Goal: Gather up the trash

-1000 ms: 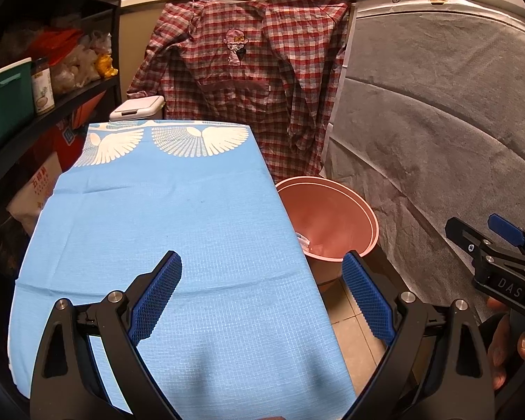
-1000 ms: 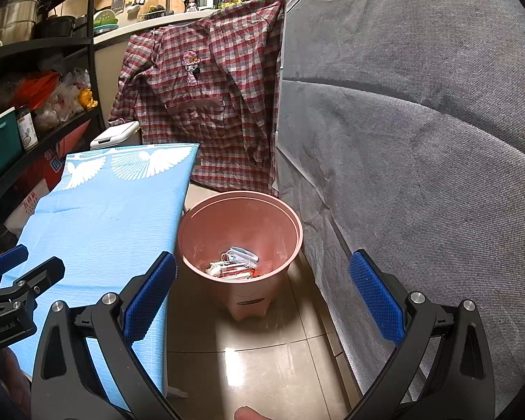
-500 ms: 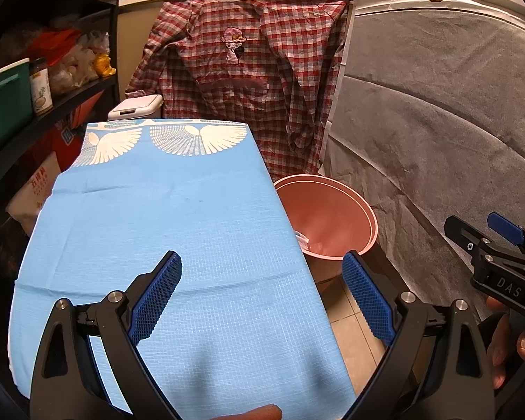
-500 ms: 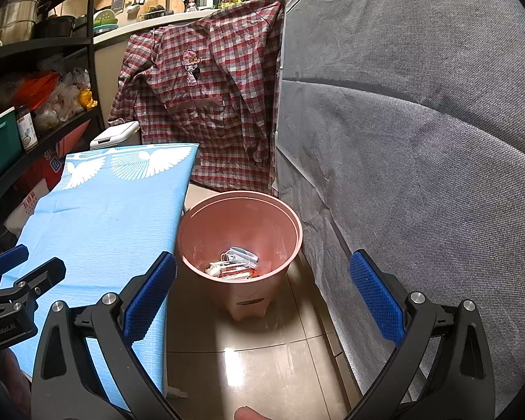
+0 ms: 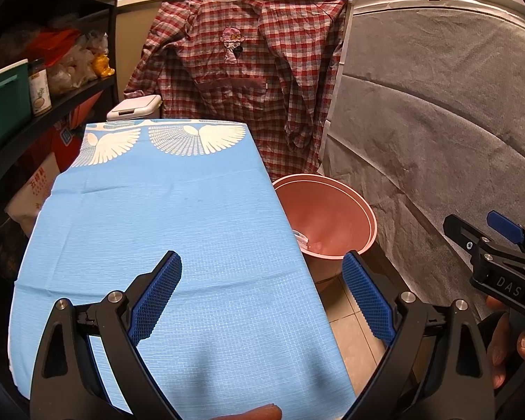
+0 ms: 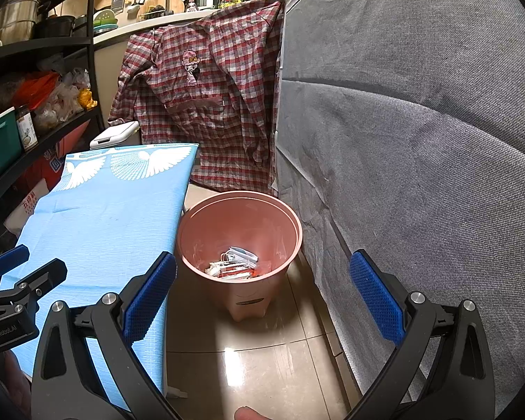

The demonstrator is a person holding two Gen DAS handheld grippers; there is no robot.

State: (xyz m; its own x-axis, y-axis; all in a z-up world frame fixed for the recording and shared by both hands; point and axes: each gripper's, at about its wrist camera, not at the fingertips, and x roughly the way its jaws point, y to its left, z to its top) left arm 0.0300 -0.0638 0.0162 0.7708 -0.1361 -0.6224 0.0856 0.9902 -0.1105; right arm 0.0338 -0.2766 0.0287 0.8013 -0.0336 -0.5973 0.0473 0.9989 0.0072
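The left gripper [image 5: 260, 297] is hanging released and empty over the blue cloth [image 5: 164, 231]. The right gripper [image 6: 262, 294] is likewise gaping wide, gripping nothing, above the tiled floor [image 6: 262, 357]. At its twelve o'clock the pink bin [image 6: 239, 234] is standing beside the cloth's edge, with trash [image 6: 236, 266] lying in its bottom. A checked shirt [image 6: 210, 98] is hanging beyond.

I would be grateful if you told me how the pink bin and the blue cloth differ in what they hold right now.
The pink bin stands on the floor tiles and holds wrappers at its bottom, while the blue cloth lies flat on a raised surface with nothing visible on it. The bin is plain pink; the cloth bears white wing prints at its far end. They sit side by side, and both grippers, left gripper and right gripper, are open and empty.
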